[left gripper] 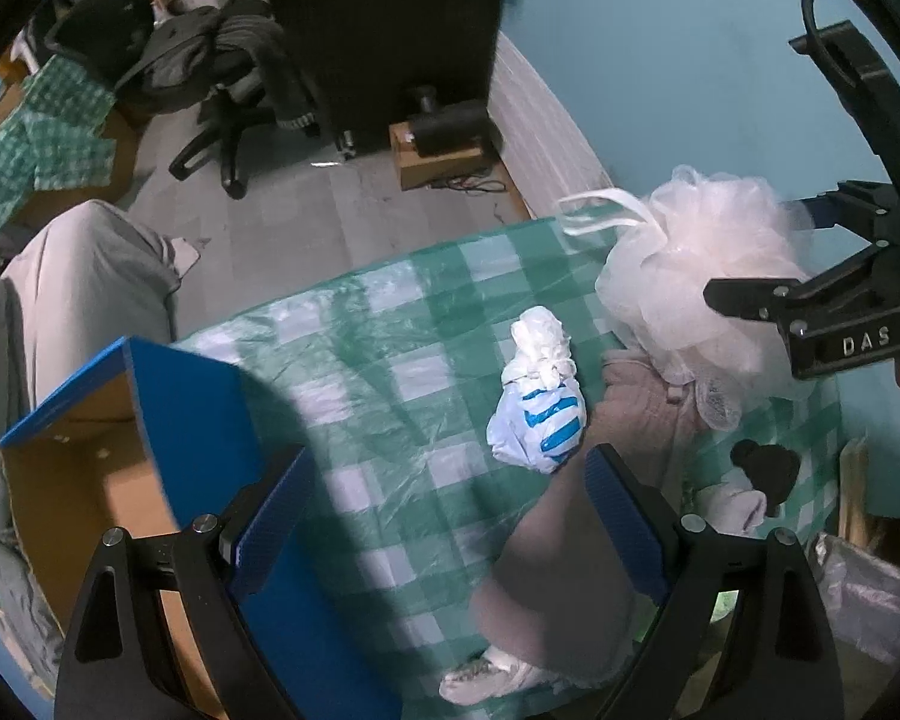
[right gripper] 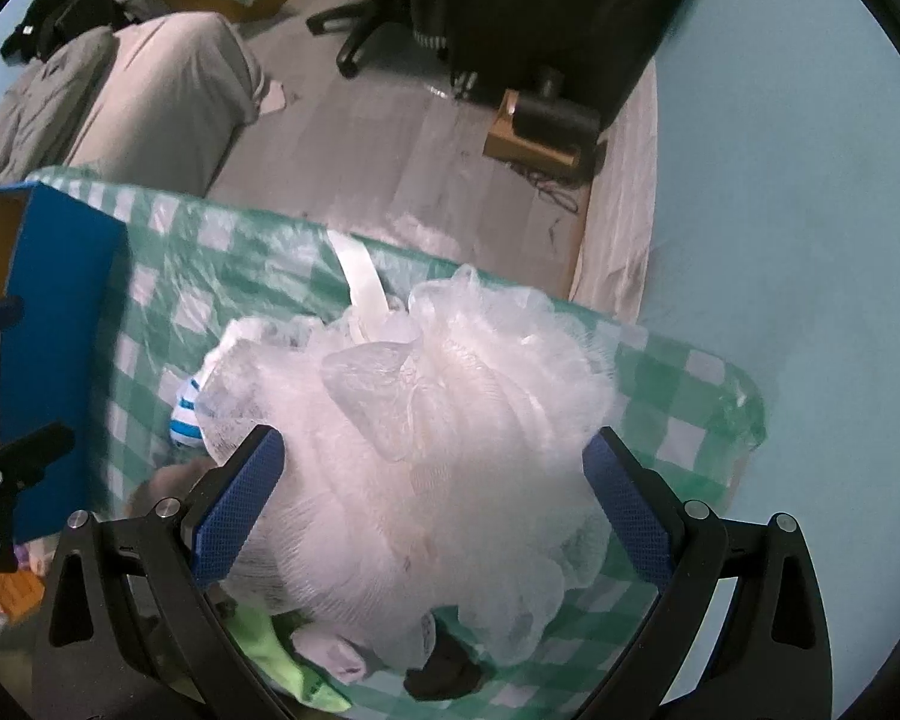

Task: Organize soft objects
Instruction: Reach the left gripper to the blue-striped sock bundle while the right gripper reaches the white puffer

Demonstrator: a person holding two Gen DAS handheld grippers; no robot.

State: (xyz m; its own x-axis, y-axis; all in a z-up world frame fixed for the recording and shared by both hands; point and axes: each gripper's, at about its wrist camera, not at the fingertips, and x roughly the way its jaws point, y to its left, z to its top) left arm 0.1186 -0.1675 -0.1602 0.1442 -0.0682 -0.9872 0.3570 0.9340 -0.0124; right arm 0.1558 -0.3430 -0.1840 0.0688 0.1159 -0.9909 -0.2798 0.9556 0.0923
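Note:
A pale pink mesh bath loofah (right gripper: 450, 408) with a white strap (right gripper: 363, 282) rests on a pile of soft items at the right end of the green checked table (left gripper: 390, 330). My right gripper (right gripper: 435, 504) is open, its blue pads wide apart on either side of the loofah (left gripper: 702, 282). A knotted white and blue plastic bag (left gripper: 540, 414) lies mid-table. My left gripper (left gripper: 450, 522) hovers open and empty above the table, between the blue cardboard box (left gripper: 198, 408) and a beige cloth (left gripper: 570, 552). The box's top is open, and what shows of its brown inside is bare.
Under the loofah lie a black soft item (right gripper: 444, 672), a white sock and a lime green cloth (right gripper: 282, 660). Beyond the table are bare floor, an office chair (left gripper: 228, 120), a dark cabinet (left gripper: 384, 30), a floor carton (left gripper: 438, 162) and a grey-covered bed (left gripper: 90, 288).

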